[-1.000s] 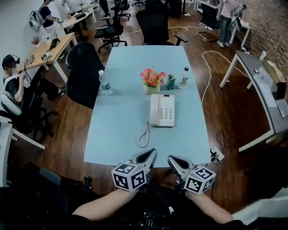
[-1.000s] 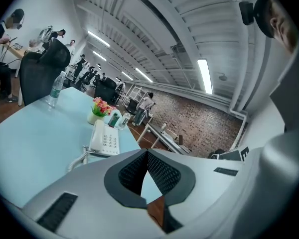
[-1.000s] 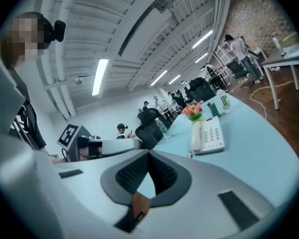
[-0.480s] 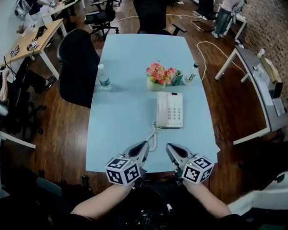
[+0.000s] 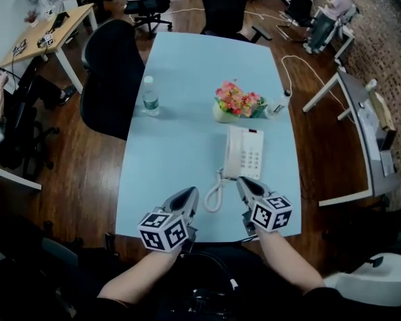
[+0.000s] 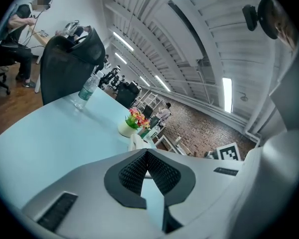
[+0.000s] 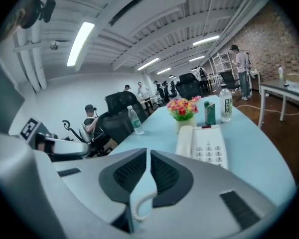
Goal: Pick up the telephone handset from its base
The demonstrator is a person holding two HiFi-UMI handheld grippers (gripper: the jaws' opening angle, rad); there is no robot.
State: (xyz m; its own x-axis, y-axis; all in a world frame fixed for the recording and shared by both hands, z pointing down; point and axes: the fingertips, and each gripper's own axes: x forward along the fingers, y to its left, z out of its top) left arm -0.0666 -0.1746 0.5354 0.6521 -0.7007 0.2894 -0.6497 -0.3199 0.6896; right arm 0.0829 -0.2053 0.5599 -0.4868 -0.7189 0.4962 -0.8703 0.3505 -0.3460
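Both grippers have pushed in from the table's (image 5: 167, 146) near edge toward the telephone since a second ago. The left gripper (image 5: 187, 196) hovers over that edge, its jaws pressed together on nothing. The coiled cord (image 5: 215, 194) loops between the two tools. The right gripper (image 5: 242, 182) is the closer one, just short of the base's (image 5: 252, 154) near end; its jaws are parting to a thin slit, nothing between them. The handset (image 5: 234, 151), apparently seated, lies along the base's left side, straight ahead of that gripper, its long axis running away parallel to the table's right edge.
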